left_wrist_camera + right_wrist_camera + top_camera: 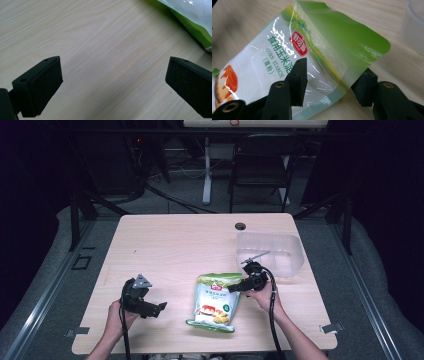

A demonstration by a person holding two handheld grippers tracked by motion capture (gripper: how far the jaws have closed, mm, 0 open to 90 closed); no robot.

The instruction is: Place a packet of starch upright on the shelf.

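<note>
Corn starch bag (215,301) lying flat on the wooden table (165,245), with the right gripper (329,82) set astride its upper right edge. In the right gripper view one jaw lies over the printed face, just below the red brand mark, and the other sits under the green margin at the corner; the jaws are partly closed around the film but a gap remains, so the bag is straddled, not yet pinched. From the high view the right gripper (248,281) comes at the bag's top right corner, with the clear plastic container (272,251) just beyond it on the far side. The left gripper (145,304) hovers well to the left of the bag, its jaws spread wide and holding nothing; its own view looks down on bare wood between the two pads (47,85), with only the bag's green edge (192,27) at the upper right. To do this step well, the right jaws should probably close on the sealed margin (the slick film over loose powder is likely to slide and sag) and bite deep enough that the corner cannot slip out on lifting. The left gripper would do best to come across and support the opposite edge before the bag leaves the table.
</note>
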